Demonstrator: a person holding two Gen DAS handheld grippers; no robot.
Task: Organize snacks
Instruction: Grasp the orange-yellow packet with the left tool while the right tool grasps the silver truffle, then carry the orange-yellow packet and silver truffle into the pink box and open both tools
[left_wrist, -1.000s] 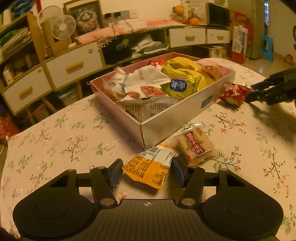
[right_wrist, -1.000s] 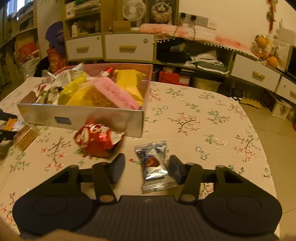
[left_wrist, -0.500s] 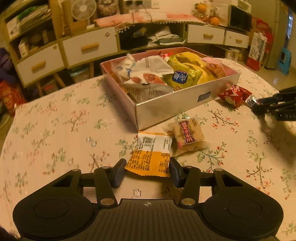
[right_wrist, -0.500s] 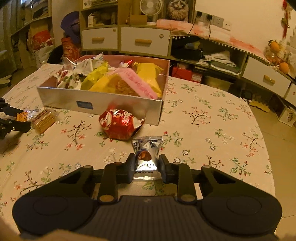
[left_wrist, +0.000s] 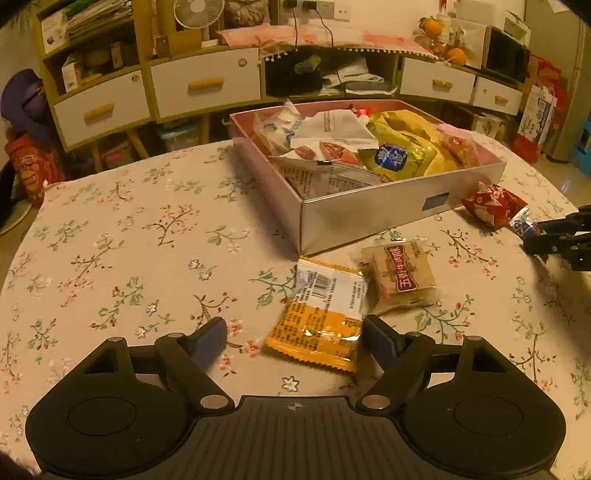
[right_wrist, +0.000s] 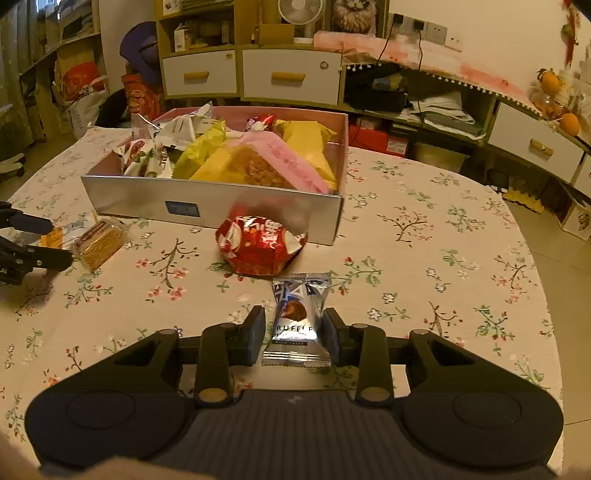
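Both hands are at the pick-up step: four loose snacks lie on the flowered surface (left_wrist: 155, 236) outside the silver box (left_wrist: 373, 214), which is already heaped with packets. The right tongs (right_wrist: 294, 330) straddle the silver truffle packet (right_wrist: 297, 321), jaws drawn in close to its sides; whether the pads actually press the wrapper I cannot tell, since a sliver of gap seems to show on the left and the packet lies flat on the cloth. The left tongs (left_wrist: 295, 338) stand wide open around the near end of the orange-and-white packet (left_wrist: 323, 314), the right pad just beside its edge, the left pad well clear (so the packet sits off-centre in the gap). Judged from this, the right side needs only a final squeeze and a lift toward the box; the left should shift right or let the closing jaws centre the packet before lifting. Just beyond lie the brown biscuit packet (left_wrist: 400, 273), near the box corner, and the red wrapped snack (right_wrist: 258, 245) against the box's near wall. Hard to make out: the print on most wrappers, how much free room the box has under the pile, and the right tongs seen from the left view, which are cut off at the frame edge.
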